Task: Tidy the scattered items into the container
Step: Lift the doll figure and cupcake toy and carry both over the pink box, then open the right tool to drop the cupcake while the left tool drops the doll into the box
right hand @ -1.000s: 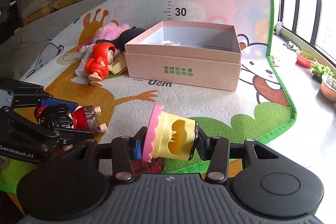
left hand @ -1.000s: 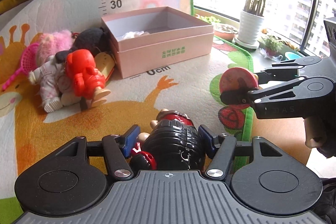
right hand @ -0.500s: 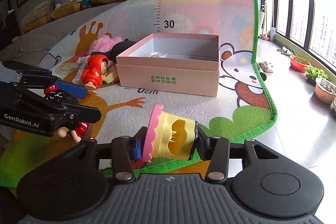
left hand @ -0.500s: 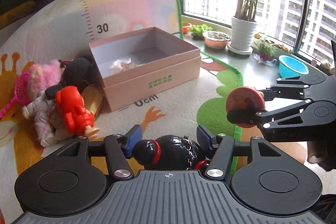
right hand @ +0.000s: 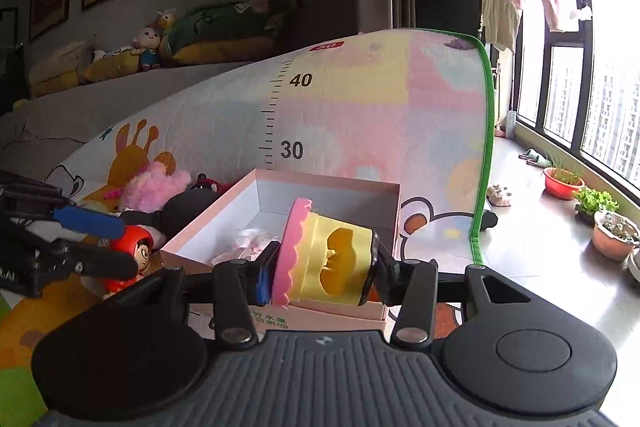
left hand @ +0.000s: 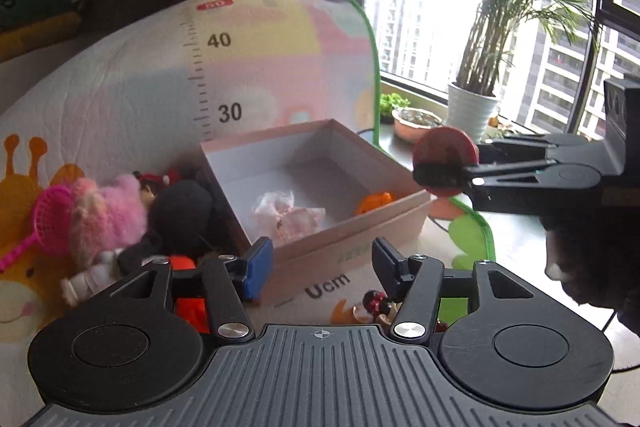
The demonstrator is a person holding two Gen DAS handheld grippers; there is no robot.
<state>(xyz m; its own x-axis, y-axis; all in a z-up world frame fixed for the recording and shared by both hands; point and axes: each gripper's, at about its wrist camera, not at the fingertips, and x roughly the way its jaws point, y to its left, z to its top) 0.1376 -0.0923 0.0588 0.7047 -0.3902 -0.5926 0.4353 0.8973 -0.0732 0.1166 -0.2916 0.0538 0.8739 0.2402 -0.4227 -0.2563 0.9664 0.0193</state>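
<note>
Your left gripper is hanging in the air just in front of the pink box, and its two fingers are standing wide apart with nothing between them. One blue pad is showing on the left finger. Below the right finger, a small black and red toy is lying on the play mat, outside the box.

Your right gripper is squeezing a yellow toy with a pink wavy rim. The toy is lying on its side between the fingers, with the pink rim pointing left. You are holding it up over the near right part of the box. From the left camera, the right gripper is reaching in from the right side, and the toy's round reddish end is showing above the box's right corner.

The box is sitting open on the mat. Inside it, a crumpled see-through wrapper is lying on the floor of the box, and a small orange thing is resting near the right wall.

To the left of the box, more toys are waiting on the mat: a fluffy pink doll, a black plush toy, a pink toy net and a red toy figure.
</note>
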